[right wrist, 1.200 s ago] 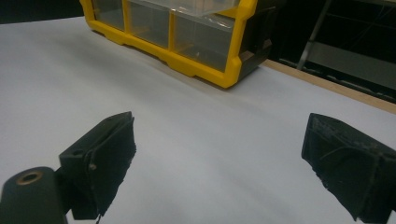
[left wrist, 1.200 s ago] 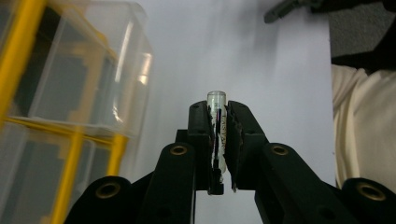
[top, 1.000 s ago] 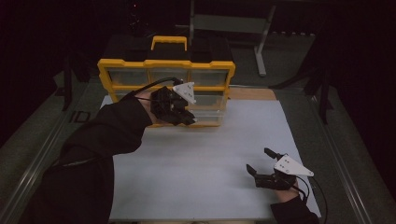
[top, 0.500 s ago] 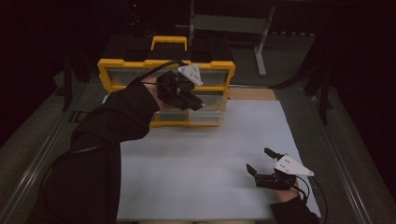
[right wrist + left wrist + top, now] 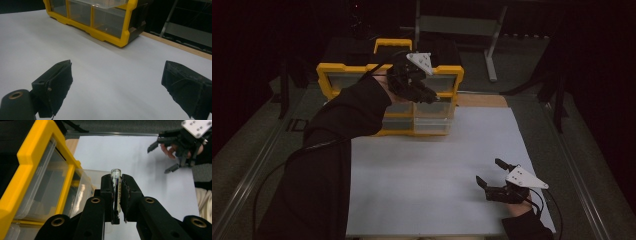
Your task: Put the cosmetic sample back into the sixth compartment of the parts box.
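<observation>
left gripper view, slim clear tube (image 5: 117, 188), faint dark lettering, pinched between jaws

a dim workshop or test lab, judging by the yellow small-parts drawer cabinet (image 5: 387, 100) on a white-topped table (image 5: 432, 170), with metal frame rails (image 5: 257, 170) alongside and darkness beyond.
</observation>
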`<state>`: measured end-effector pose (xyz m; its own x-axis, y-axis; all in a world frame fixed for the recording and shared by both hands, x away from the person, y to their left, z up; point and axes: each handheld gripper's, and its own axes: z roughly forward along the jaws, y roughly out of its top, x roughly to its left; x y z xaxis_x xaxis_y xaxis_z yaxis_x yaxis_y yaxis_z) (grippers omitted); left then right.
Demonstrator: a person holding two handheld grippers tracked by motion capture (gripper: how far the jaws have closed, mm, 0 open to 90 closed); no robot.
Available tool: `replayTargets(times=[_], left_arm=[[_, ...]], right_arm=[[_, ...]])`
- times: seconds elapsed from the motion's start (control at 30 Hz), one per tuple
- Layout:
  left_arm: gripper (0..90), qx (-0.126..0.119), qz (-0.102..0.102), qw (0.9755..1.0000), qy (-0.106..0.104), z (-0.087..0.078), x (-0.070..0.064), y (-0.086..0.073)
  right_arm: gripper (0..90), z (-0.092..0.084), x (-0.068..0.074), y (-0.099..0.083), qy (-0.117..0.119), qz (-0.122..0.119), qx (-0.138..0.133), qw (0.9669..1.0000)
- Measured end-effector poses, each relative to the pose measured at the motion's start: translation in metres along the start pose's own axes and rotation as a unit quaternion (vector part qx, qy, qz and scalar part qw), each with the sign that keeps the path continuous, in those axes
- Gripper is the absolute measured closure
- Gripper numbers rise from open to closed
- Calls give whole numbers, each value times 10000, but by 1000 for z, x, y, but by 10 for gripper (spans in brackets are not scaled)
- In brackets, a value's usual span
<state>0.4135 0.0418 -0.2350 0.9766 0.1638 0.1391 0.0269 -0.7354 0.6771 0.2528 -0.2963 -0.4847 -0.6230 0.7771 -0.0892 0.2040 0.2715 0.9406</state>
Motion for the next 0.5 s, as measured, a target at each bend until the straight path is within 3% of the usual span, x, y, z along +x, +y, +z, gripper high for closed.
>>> replayTargets(times=[0.23,0.5], left_arm=[[814,-73,-312,9995,2,14,17,-11],[813,-84,-493,9987,-66,36,28,-16]], right_arm=[[95,1,0,0,15,1,6,10000],[95,1,1,0,28,-8,16,10000]])
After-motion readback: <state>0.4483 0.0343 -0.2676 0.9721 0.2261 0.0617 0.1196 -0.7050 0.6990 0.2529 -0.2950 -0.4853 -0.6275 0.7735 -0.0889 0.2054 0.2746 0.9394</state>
